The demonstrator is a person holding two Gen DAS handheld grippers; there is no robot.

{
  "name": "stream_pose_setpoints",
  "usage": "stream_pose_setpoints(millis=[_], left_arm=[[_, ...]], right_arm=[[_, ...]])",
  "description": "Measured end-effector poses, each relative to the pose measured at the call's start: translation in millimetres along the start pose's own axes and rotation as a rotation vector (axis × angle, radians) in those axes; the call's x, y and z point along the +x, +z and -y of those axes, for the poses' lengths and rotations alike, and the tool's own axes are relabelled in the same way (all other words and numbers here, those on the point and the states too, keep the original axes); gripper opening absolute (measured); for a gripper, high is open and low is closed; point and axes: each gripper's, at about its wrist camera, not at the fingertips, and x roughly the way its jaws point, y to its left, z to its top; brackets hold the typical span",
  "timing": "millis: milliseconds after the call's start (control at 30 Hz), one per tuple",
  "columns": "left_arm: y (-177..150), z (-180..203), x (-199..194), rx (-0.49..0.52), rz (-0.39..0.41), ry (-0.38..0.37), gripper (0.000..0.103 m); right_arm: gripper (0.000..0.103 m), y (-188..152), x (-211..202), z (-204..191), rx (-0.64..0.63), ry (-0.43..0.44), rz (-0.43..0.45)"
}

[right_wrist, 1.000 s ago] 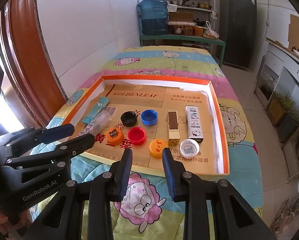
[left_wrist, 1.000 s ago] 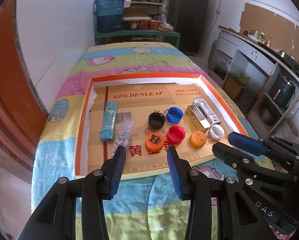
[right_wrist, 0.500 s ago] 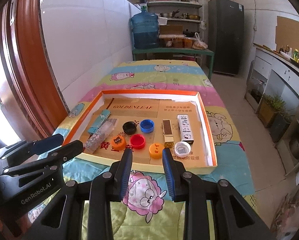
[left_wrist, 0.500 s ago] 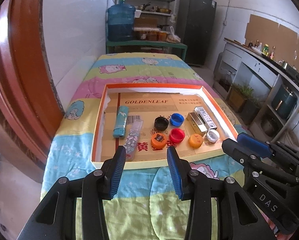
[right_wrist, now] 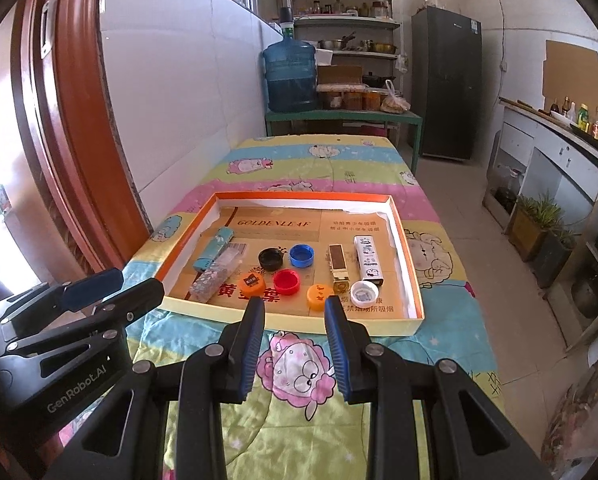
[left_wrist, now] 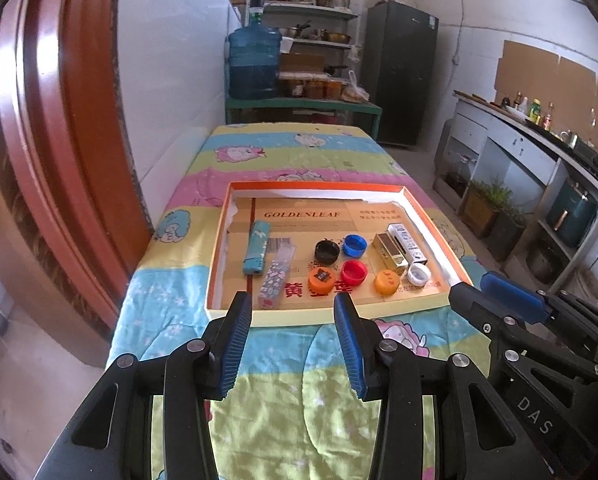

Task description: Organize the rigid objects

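Left gripper (left_wrist: pixel 293 314), right gripper (right_wrist: pixel 295 318): jaws apart, empty, short of tray (right_wrist: pixel 323 322). Caps (right_wrist: pixel 286 282), lighters (right_wrist: pixel 366 258) lie grouped inside. I judge sorting near done; my approach: low, square over rim.

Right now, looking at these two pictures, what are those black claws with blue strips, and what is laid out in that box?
They are two hand-held grippers; no robot arm is involved. Each carries a camera looking along its fingers, so one picture comes from the left gripper and the other from the right gripper. Both are open and hold nothing, hovering over a cartoon-print blanket. On it lies a shallow orange-rimmed tray. Inside are six bottle caps, among them a red cap and a white cap, plus a teal lighter, a clear patterned box, a gold box and a white box.
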Motion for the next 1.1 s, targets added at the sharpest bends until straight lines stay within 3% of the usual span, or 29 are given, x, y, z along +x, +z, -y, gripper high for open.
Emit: stream_pose_setpoints(millis=[667,1100], left_arm=[[-15,-3,-38,-0.041,0.010,0.032,0.044],[-24,5,-67,-0.024,0.065,0.047,0.044]], right_arm=[[0.031,-8,-40,-20,-0.030,-0.004,0.037],[0.031,-13,-56,-20,0.009,-0.042,0.028]])
